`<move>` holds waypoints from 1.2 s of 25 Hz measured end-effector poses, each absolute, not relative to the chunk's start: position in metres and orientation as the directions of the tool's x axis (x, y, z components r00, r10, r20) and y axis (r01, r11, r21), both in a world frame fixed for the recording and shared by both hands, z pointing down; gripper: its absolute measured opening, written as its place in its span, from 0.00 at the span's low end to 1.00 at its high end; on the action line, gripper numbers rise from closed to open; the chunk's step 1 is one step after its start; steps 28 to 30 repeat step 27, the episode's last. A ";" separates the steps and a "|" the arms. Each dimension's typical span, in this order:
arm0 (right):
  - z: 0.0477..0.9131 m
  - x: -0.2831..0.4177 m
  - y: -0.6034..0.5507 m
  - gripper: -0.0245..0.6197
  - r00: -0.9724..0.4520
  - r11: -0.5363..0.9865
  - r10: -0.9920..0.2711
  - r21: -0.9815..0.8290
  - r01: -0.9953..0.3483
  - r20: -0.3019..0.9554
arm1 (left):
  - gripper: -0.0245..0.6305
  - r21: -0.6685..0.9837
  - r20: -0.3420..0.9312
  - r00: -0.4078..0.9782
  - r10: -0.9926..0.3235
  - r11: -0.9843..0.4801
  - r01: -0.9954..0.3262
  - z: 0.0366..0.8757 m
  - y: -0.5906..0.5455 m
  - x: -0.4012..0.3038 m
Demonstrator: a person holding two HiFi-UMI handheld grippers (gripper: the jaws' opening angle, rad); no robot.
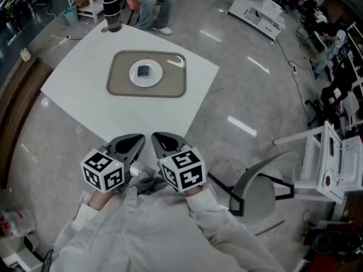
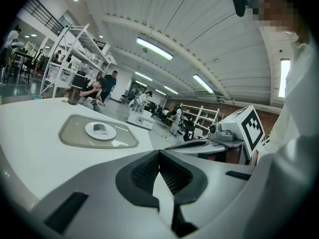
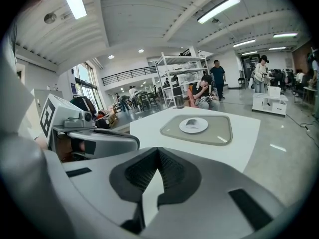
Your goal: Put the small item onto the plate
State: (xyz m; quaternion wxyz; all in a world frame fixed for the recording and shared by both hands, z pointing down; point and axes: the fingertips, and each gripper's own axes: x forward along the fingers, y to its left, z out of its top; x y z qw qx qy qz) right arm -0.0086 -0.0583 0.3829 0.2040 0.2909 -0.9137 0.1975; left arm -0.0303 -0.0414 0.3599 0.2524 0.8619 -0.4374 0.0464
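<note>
Closed tight, with nothing between the jaws: left gripper (image 1: 138, 138) and right gripper (image 1: 157, 136), side by side at the near corner of the white surface (image 1: 79, 86). Farther out at mid-surface, resting on the middle of the white plate (image 1: 135, 79) inside the grey tray (image 1: 117, 83): the small dark item (image 1: 144, 71). Upright at the far corner, well apart from the tray: a dark tumbler (image 1: 112, 13).

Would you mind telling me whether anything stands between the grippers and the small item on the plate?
Nothing visible does. The small item already lies on the plate in the tray, and only bare table separates it from the left gripper and right gripper, both shut. The bottle stands at the far corner, beyond the tray.
</note>
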 end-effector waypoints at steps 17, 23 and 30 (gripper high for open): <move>0.380 0.001 -0.057 0.06 -0.754 0.767 -0.448 -0.226 -0.601 0.481 | 0.05 0.364 0.326 0.621 -0.713 -0.512 -0.778 0.362 -0.045 -0.018; 0.380 0.009 -0.060 0.06 -0.748 0.761 -0.455 -0.225 -0.608 0.484 | 0.05 0.395 0.334 0.629 -0.702 -0.502 -0.769 0.363 -0.045 -0.012; 0.379 0.012 -0.060 0.06 -0.749 0.759 -0.452 -0.232 -0.608 0.485 | 0.05 0.397 0.338 0.630 -0.699 -0.501 -0.769 0.362 -0.045 -0.011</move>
